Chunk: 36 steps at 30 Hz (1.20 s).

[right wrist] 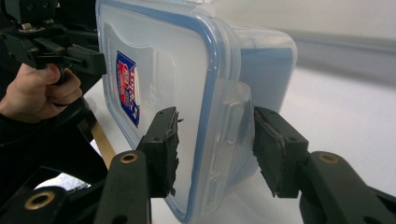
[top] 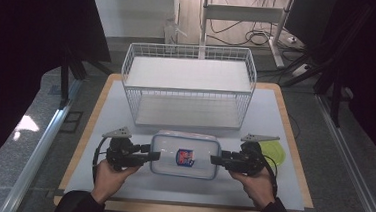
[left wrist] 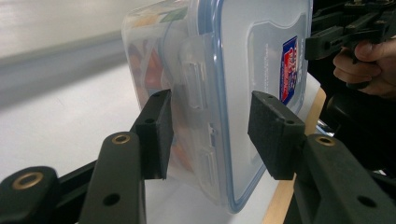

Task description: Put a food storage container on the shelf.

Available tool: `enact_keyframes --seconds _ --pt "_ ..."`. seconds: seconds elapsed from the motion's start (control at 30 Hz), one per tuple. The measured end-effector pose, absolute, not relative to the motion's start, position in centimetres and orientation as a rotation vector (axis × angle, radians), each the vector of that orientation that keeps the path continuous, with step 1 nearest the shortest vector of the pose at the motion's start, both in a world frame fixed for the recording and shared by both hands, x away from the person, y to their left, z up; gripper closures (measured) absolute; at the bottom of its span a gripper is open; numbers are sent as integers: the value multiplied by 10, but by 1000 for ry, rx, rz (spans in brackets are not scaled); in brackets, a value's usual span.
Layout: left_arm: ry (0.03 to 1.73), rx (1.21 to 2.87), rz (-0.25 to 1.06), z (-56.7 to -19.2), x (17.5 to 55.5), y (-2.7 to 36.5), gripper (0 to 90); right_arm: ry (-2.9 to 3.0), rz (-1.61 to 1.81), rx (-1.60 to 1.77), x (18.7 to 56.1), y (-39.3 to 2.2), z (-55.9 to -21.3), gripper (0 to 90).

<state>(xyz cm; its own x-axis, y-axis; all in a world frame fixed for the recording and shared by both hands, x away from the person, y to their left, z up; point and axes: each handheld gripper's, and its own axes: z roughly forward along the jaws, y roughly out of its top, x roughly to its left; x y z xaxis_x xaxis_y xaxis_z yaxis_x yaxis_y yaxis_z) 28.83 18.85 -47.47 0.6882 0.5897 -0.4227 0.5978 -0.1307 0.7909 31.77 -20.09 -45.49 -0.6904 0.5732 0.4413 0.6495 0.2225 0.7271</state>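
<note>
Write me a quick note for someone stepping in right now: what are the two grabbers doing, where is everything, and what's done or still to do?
Left gripper: jaws closed across the left end of the clear lidded container, over its side latch.
Right gripper: same grip on the right end.
The container sits between both grippers near the table's front edge, lid on, a red and blue label on top.
The white wire rack stands just behind it, both shelves bare. A yellow-green lid or plate lies by the right hand.
Done: both ends gripped.
Left, probably: lift the container and place it on the rack.
</note>
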Motion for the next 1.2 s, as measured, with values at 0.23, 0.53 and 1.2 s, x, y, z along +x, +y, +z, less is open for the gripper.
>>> enact_keyframes --seconds 0.23,0.53,1.2 --pt "935 1777 23 -456 297 193 513 -2397 -1530 -1176 331 -196 -435 520" --pt "918 1770 55 -433 308 196 513 -2391 -1580 -1161 346 -194 -411 519" --pt "879 1746 126 -370 339 198 512 -2381 -1689 -1160 375 -192 -354 512"
